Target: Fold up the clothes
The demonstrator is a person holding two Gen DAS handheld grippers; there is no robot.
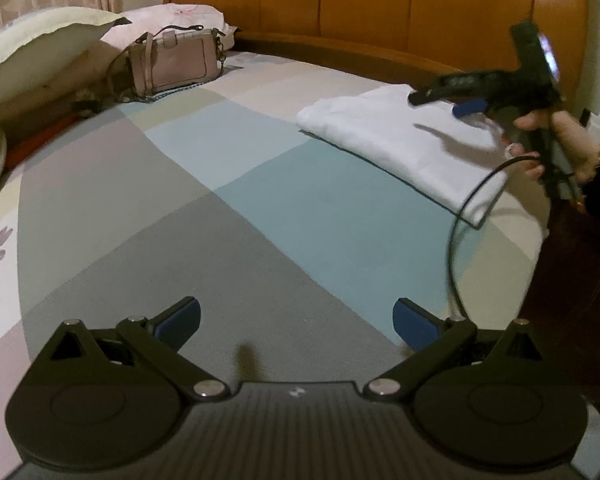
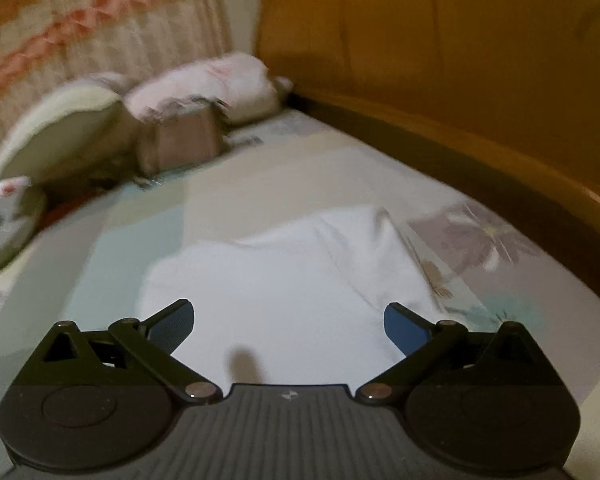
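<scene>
already the white cloth (image 1: 396, 140) lies folded in a flat packet near the bed's (image 1: 228, 216) headboard edge. right tool (image 2: 288, 322) hovers over it, released; left tool (image 1: 296, 320) released too, over bare sheet. any pressing should be gentle.

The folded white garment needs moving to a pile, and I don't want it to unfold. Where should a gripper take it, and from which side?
Judging by its pose, take the folded white garment at its thick rounded fold edge, which faces the open bedsheet. The layers join there, so a pinch should hold them together. The open left gripper has a clear run over the sheet.
</scene>
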